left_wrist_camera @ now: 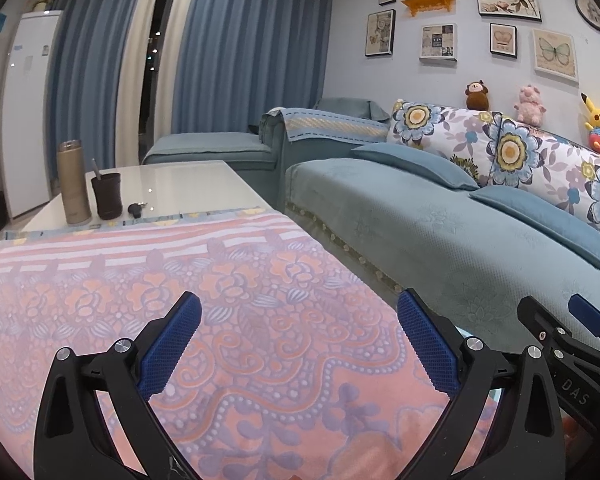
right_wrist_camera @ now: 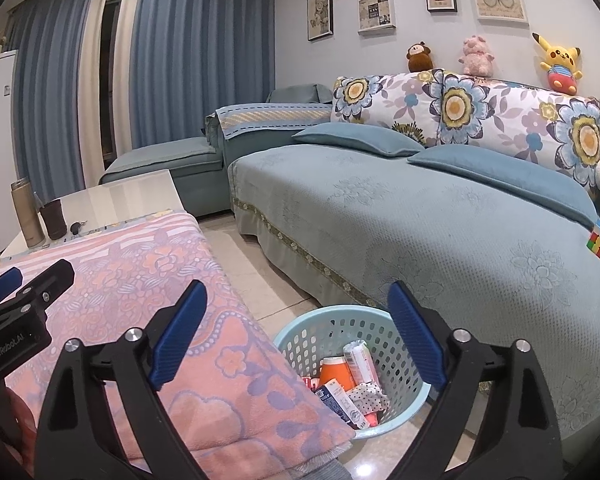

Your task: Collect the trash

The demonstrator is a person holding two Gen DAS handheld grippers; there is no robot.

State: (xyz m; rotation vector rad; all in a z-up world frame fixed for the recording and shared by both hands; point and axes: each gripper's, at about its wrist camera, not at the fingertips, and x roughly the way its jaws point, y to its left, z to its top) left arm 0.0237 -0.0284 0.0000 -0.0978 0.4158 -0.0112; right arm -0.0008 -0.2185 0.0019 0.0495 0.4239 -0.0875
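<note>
Both grippers, left (left_wrist_camera: 300,344) and right (right_wrist_camera: 296,336), spread wide and empty above the blanket's (right_wrist_camera: 148,312) near edge. Trash (right_wrist_camera: 350,384) lies in the basket (right_wrist_camera: 300,336) on the floor beside it: probably light, crushable cartons, best pinched across flat sides. Sofa (right_wrist_camera: 420,232) beyond.

Pink fleecy floral blanket (left_wrist_camera: 228,320) seen beneath claw, matt. Pale-blue perforated plastic basket (right_wrist_camera: 300,340) below claw, smooth. White tabletop (left_wrist_camera: 172,184) beyond, glossy.

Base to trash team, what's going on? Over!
Left hand-held gripper open, empty. Right hand-held gripper open, empty, above the basket. Trash already inside. Nothing blocking. Over.
</note>
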